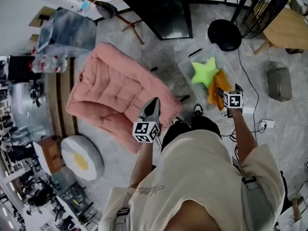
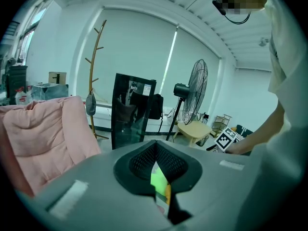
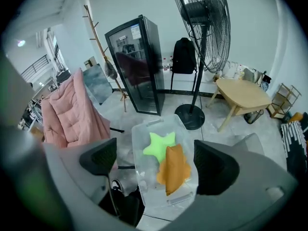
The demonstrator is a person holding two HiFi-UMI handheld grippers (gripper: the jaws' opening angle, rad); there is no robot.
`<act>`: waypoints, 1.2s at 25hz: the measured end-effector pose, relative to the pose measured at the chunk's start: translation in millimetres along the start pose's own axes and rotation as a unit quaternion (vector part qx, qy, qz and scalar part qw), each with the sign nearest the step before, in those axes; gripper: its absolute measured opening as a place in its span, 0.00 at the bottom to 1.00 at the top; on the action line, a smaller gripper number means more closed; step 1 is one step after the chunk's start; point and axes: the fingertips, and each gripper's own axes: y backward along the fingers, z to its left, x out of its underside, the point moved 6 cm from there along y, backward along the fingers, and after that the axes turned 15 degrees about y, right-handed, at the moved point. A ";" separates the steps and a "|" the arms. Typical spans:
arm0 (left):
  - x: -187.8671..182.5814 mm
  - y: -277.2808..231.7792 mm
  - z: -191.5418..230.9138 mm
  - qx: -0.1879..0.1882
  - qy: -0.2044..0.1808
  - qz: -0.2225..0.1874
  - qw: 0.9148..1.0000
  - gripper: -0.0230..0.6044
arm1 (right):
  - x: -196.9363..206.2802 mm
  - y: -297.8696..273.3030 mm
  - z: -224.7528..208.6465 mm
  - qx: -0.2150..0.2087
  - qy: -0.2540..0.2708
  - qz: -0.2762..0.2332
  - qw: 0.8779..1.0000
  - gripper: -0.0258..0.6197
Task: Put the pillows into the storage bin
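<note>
Your right gripper [image 3: 156, 162]: jaws wide apart, nothing gripped, and it hangs over the bin [image 3: 143, 150], lower centre of the right gripper view. Your left gripper [image 2: 155, 150]: jaws together, nothing between them. It is centre frame in the head view, over the edge of the pink cushion [image 1: 115, 90].

The bin is clear plastic, open, on the floor, upper right of centre in the head view. Two pillows are inside: a green star [image 3: 161, 146] toward the far end and an orange one [image 3: 175, 170] overlapping its near side. The orange one sits tilted, with its near end up at the rim.

An egg pillow [image 1: 82, 158], white and round with a yellow middle, lies on the floor at lower left of the head view, well apart from the bin, beyond the cushion.

A fan [image 3: 199, 23] stands just behind the bin at top centre of the right gripper view, with a black fridge [image 3: 134, 61] to its left and a wooden table [image 3: 243, 95] to its right.
</note>
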 end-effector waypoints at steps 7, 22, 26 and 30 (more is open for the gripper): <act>-7.7 16.1 6.8 -0.008 0.000 -0.012 1.000 0.06 | -21.5 14.1 26.8 -0.031 0.008 -0.020 0.999 0.81; 3.3 79.7 26.2 -0.060 0.031 -0.082 0.994 0.06 | -139.5 81.7 122.2 -0.125 0.132 -0.185 0.966 0.30; 2.3 111.3 36.8 -0.093 0.042 -0.100 0.990 0.06 | -159.7 102.9 151.1 -0.129 0.159 -0.216 0.955 0.09; -7.5 136.4 42.5 -0.117 0.045 -0.124 0.984 0.06 | -171.7 121.0 172.6 -0.149 0.168 -0.241 0.944 0.04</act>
